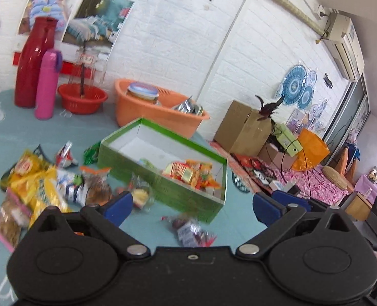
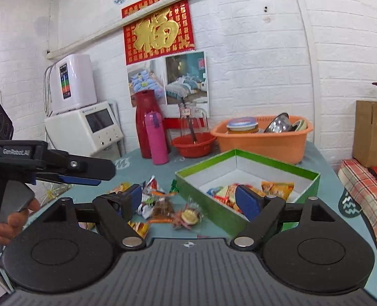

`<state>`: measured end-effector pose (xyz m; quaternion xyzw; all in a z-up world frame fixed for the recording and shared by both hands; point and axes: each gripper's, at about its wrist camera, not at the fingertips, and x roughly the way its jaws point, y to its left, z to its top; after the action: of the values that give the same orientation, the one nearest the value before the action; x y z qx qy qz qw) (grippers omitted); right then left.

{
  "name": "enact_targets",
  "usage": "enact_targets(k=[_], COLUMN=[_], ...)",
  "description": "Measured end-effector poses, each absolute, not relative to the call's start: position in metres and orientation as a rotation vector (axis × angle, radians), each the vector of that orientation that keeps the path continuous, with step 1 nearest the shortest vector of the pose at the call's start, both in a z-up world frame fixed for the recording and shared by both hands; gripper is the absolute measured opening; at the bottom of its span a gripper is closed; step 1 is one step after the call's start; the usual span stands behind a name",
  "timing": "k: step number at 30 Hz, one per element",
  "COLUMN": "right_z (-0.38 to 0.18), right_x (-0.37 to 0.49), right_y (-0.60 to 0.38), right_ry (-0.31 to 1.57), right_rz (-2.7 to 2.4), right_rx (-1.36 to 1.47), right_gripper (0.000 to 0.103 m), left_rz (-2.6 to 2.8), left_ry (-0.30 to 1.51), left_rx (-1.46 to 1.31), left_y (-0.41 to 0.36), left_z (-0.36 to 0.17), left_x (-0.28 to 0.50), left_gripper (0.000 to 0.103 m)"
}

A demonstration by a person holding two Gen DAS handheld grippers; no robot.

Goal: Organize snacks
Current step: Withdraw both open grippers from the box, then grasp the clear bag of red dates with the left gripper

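With both the left gripper (image 1: 192, 202) and right gripper (image 2: 188, 200) spread empty, a hasty grab could crush the seemingly round wrapped pastry (image 2: 189, 216) beside the green box (image 2: 208, 196).

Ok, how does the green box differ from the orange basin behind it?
The green box is cardboard, straight-sided, shallow and white inside; the orange basin is plastic, rounded and deeper. The green box holds snack packets at one end, while the orange basin holds a lidded jar and metal bowls. Both sit open-topped on the blue-green tablecloth, the basin nearer the wall.
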<state>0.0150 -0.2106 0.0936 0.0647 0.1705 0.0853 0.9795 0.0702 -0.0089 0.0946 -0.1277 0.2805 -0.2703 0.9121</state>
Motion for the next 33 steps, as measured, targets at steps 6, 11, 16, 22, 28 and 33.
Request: enact_targets(k=[6,11,16,22,28,33], right_z=[0.045,0.013,-0.011,-0.016,-0.016,-0.015], right_x=[0.022,0.053,0.086,0.072,0.047,0.042], right_y=[-0.208,-0.216,-0.224,-0.191,-0.178,-0.184], right_ry=[0.513,0.558,0.627,0.68,0.678,0.682], right_rz=[0.184,0.166,0.142,0.326,0.35,0.336], right_rx=[0.132,0.104,0.066,0.082,0.078,0.081], right_gripper=[0.103,0.103,0.093,0.094,0.103,0.103], left_rz=[-0.525,-0.51,-0.515,-0.563,-0.621,-0.623], left_ry=[0.687,0.746,0.741,0.783,0.866,0.894], left_rx=[-0.288,-0.332,-0.347,-0.349,-0.338,-0.353], left_y=[0.008,0.013,0.016,0.001,-0.021,-0.026], left_z=[0.048,0.026,0.022,0.008,-0.016,-0.026], left_x=[0.056,0.059,0.065,0.084,0.097,0.104], left_gripper=[0.103,0.103,0.103,0.103,0.095,0.085])
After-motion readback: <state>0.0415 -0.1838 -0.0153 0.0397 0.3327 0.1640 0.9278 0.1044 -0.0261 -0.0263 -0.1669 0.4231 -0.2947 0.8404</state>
